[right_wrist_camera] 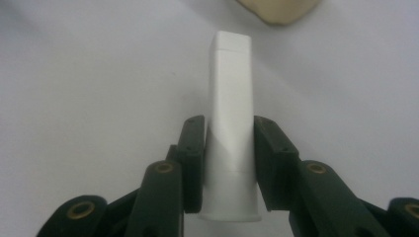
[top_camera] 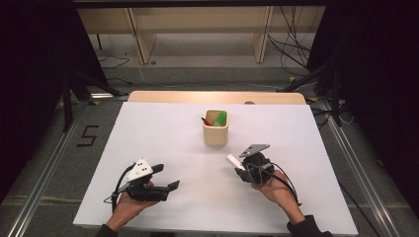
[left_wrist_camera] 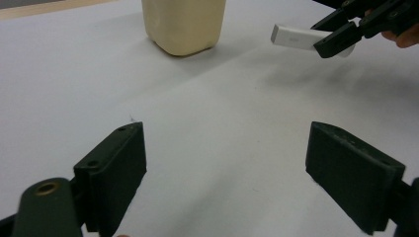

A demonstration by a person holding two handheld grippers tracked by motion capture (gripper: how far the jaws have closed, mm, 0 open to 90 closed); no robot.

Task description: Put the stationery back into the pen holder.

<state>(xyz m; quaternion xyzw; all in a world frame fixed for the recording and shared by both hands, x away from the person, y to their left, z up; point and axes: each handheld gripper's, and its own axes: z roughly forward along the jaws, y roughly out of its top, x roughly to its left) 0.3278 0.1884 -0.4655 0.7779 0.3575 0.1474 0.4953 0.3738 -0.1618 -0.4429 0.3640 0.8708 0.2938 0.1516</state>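
My right gripper [top_camera: 239, 168] is shut on a flat white bar-shaped object [right_wrist_camera: 231, 123], which sticks out past the jaws and hangs a little above the white table top [top_camera: 163, 148]. In the left gripper view the same white object [left_wrist_camera: 296, 37] and the right gripper [left_wrist_camera: 341, 35] show at the upper right, clear of the surface. A cream cup [top_camera: 216, 127] with a red and a green pen in it stands beyond, mid-table. My left gripper [top_camera: 165, 177] rests low at the front left, jaws open wide, with only bare table between its fingers [left_wrist_camera: 116, 168].
The cream cup [left_wrist_camera: 184, 24] stands ahead of the left gripper. The table's wooden far edge [top_camera: 217, 96] runs behind the cup. Beyond it are a grey floor, cables [top_camera: 291, 44] and wooden shelf legs. Dark stands flank both sides.
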